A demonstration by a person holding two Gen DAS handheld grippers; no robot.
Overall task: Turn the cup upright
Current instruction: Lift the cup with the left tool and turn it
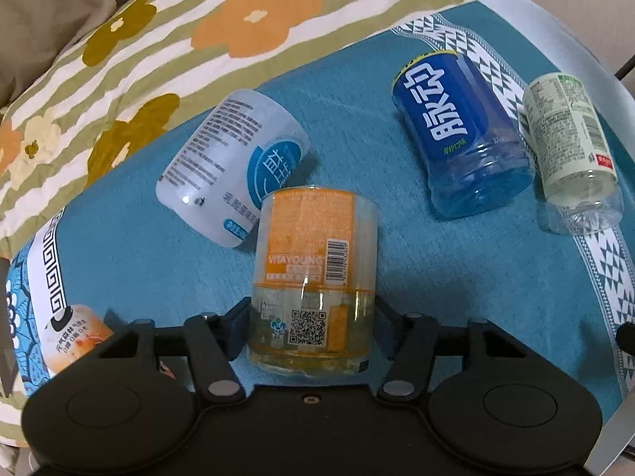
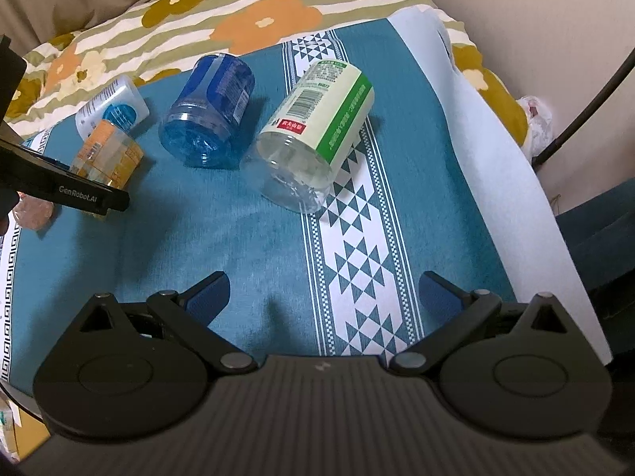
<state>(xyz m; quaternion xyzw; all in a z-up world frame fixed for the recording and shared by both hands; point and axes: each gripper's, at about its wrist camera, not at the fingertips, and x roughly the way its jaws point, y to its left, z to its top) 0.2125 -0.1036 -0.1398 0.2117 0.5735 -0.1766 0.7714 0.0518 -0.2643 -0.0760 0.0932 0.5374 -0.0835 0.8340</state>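
Orange cup (image 1: 313, 277) lies on the teal cloth (image 1: 456, 297), clamped near its clear base between the left gripper's (image 1: 311, 323) fingers. Blue cup (image 1: 460, 135) lies nearby. Right gripper (image 2: 323, 295) hangs spread apart, holding nothing.

Right claw (image 2: 323, 297) has plenty of bare teal cloth (image 2: 246, 238) straight ahead of its spread fingers. Further out, the green-label cup (image 2: 317, 127) and blue cup (image 2: 210, 115) lie side by side, blocking that way. Left claw (image 1: 313, 317) is crowded: orange cup (image 1: 313, 277) between its fingers, white cup (image 1: 234, 166) just beyond-left.
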